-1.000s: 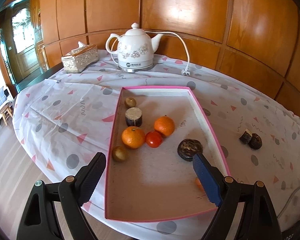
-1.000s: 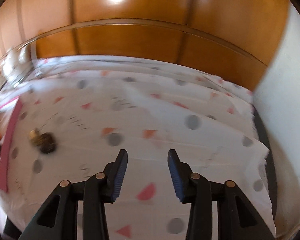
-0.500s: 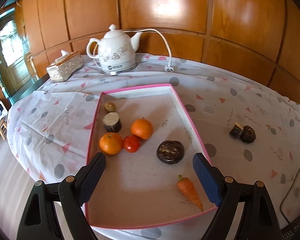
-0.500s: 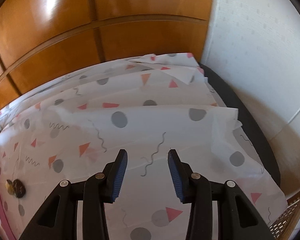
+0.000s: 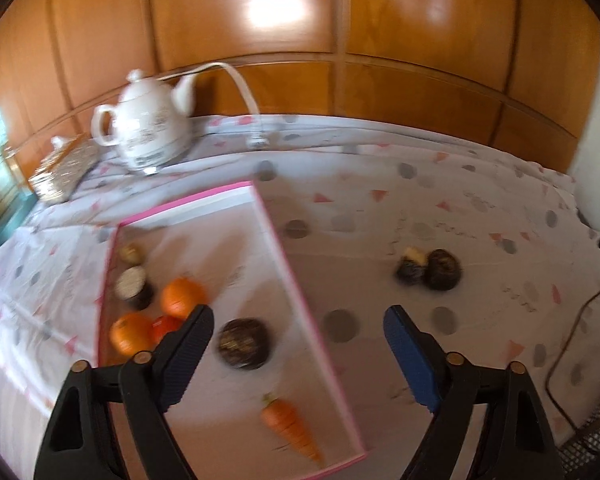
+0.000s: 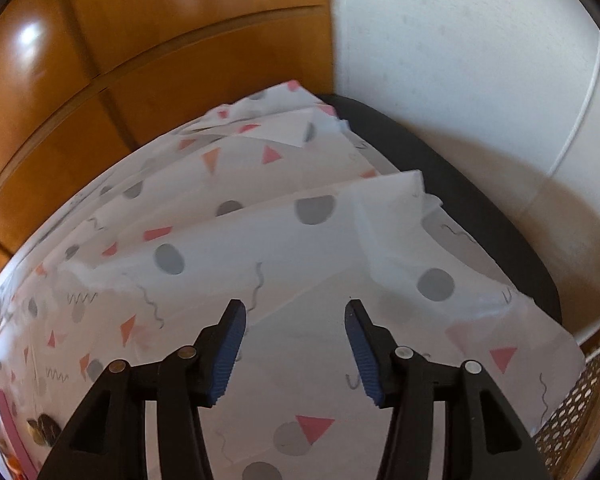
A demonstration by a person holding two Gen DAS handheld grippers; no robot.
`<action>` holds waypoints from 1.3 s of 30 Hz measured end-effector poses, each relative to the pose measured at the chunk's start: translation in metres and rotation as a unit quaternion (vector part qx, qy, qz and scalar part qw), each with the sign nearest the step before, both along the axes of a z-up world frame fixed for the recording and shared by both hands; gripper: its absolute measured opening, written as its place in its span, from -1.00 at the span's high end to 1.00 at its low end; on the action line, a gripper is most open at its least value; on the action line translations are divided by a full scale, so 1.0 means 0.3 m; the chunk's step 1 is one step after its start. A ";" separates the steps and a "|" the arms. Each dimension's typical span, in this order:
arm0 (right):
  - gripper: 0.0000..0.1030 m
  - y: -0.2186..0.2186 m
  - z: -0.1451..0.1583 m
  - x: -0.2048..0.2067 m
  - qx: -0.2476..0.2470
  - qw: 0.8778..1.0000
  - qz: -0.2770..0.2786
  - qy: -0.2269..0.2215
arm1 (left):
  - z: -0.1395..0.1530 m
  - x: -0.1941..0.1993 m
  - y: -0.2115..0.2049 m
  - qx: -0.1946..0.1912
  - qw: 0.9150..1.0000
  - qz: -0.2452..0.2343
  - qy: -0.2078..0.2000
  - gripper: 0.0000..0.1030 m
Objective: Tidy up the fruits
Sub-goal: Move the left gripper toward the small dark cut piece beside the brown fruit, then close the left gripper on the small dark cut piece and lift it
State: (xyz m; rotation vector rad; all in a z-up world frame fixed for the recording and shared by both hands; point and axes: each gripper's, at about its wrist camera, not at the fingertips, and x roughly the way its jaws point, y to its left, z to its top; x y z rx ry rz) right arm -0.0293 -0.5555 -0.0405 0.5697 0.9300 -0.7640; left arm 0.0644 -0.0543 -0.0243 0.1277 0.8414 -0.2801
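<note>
In the left wrist view a pink-rimmed tray (image 5: 300,296) holds two oranges (image 5: 182,298), a red tomato (image 5: 166,326), a dark round fruit (image 5: 244,343), a carrot (image 5: 292,426) and two small pieces near its far left corner. Two dark fruits (image 5: 430,268) lie on the cloth right of the tray. My left gripper (image 5: 298,354) hangs over the tray's right rim, its jaws closing with nothing between them. My right gripper (image 6: 294,346) hovers over bare tablecloth near the table's right end, jaws opening and empty; the dark fruits (image 6: 44,426) show at its far left.
A white kettle (image 5: 148,132) with its cord and a tissue box (image 5: 62,172) stand at the back left. A wood-panelled wall runs behind the table. A white wall, the dark table edge (image 6: 480,216) and a perforated basket (image 6: 580,408) lie to the right.
The left gripper has swung right, so the tray has slid left in its view and its jaws have narrowed. The right gripper has rolled and moved toward the table's right end, its jaws widening.
</note>
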 end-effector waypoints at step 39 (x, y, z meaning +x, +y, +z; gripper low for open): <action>-0.02 0.014 0.009 0.023 0.005 0.999 0.030 -0.016 | -0.145 0.260 -0.265 -0.069 0.986 -0.084 0.125 0.47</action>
